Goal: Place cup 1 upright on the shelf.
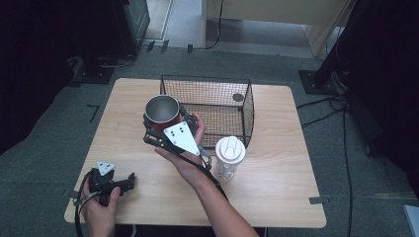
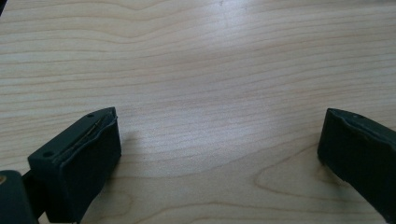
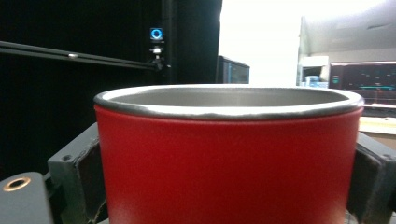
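Observation:
A red cup (image 1: pixel 161 111) with a steel inside hangs upright above the table, just left of the wire basket (image 1: pixel 217 106). My right gripper (image 1: pixel 165 129) is shut on the cup; in the right gripper view the red cup (image 3: pixel 229 163) sits squeezed between the two pads (image 3: pixel 86 182). My left gripper (image 1: pixel 129 178) rests low at the table's front left, open, with bare wood between its pads (image 2: pixel 88 158). A clear bottle with a white lid (image 1: pixel 229 154) stands in front of the basket's right corner.
The black wire basket sits at the table's far middle with a small dark round thing (image 1: pixel 238 97) inside. The light wooden table (image 1: pixel 276 182) has cables and stand bases around it on the grey floor.

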Available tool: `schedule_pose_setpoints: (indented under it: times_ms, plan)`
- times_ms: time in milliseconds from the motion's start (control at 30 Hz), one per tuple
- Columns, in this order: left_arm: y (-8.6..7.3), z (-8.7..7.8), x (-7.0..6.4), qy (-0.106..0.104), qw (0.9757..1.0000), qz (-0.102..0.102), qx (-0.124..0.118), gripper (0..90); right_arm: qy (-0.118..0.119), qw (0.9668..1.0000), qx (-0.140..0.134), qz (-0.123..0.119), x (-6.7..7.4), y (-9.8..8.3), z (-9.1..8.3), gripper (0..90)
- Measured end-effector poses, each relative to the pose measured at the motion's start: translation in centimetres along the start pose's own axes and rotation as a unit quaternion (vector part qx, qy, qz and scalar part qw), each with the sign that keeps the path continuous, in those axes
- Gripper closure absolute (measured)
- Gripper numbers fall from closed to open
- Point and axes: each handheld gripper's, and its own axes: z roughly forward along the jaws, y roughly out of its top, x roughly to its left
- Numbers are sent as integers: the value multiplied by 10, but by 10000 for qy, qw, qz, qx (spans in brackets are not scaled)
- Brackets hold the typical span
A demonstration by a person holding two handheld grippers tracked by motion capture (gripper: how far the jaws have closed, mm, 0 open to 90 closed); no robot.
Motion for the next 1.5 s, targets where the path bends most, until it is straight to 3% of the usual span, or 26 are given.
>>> schedule_pose_setpoints:
  times_ms: [300,533,1133,1233,1300,1400,1500]
  plan:
    - [0,0,0,-8,10000,7,-9,0,-388,9992,56,112,-15,-18,23,75]
    - [0,0,0,-21,10000,21,-7,0,-688,9968,237,334,-29,-29,41,75]
    - [0,0,0,-20,10000,19,-3,0,-1179,9922,338,228,-53,-40,88,75]
    - [0,0,0,-21,10000,22,-1,0,-1250,9910,388,290,-57,-44,92,75]
    - [0,0,0,-21,10000,18,-1,0,-1365,9882,501,472,-63,-50,99,75]
    - [0,0,0,-18,10000,21,-3,0,-1413,9872,562,475,-64,-53,103,75]
    - [0,0,0,-19,10000,19,-2,0,-1468,9860,716,332,-66,-59,111,74]
